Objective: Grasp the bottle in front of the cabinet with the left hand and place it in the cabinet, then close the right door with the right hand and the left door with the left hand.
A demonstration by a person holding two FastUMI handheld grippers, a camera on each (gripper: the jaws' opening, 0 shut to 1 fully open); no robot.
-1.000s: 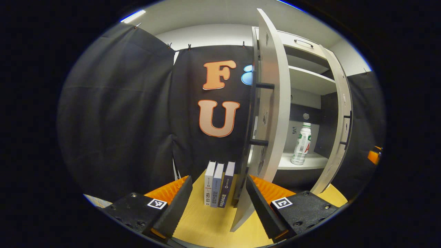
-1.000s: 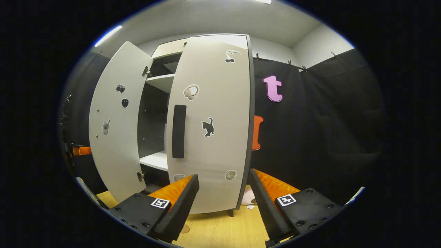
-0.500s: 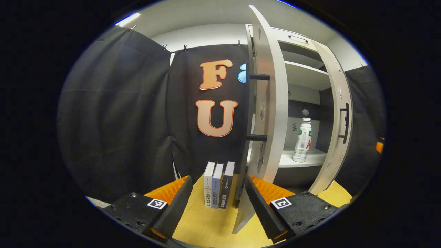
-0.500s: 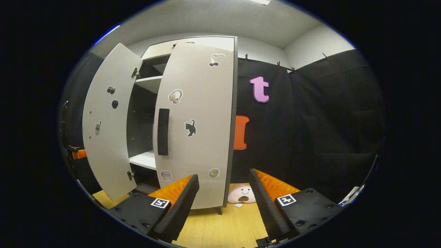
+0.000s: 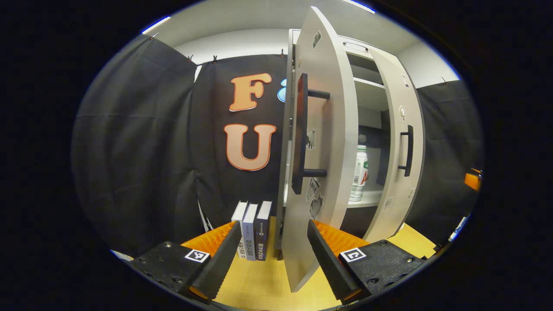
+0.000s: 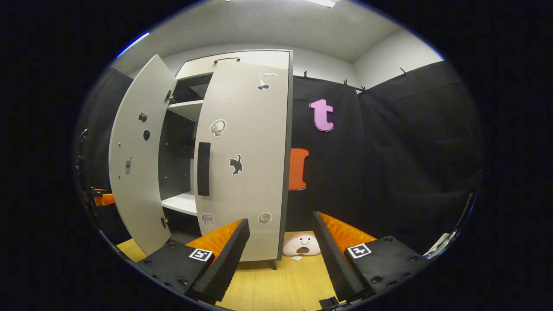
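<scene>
Swung nearer shut, right door (image 5: 399, 147) beyond left claw (image 5: 272, 250).

Light wooden floor (image 6: 285, 283), three upright books (image 5: 252, 231) beside the cabinet foot, pink round plush toy (image 6: 301, 245), white cabinet shelf (image 5: 365, 198) carrying white-and-green plastic bottle (image 5: 358, 174)

Black cloth walls (image 6: 410, 142) clipped along their top edge below a white wall strip (image 5: 233, 43); grey ceiling (image 6: 268, 26) with strip lights (image 5: 156, 24); light wood floor (image 6: 285, 287); three books (image 5: 252, 231) upright at the cloth's foot; round plush toy (image 6: 301, 245) on the floor.
</scene>
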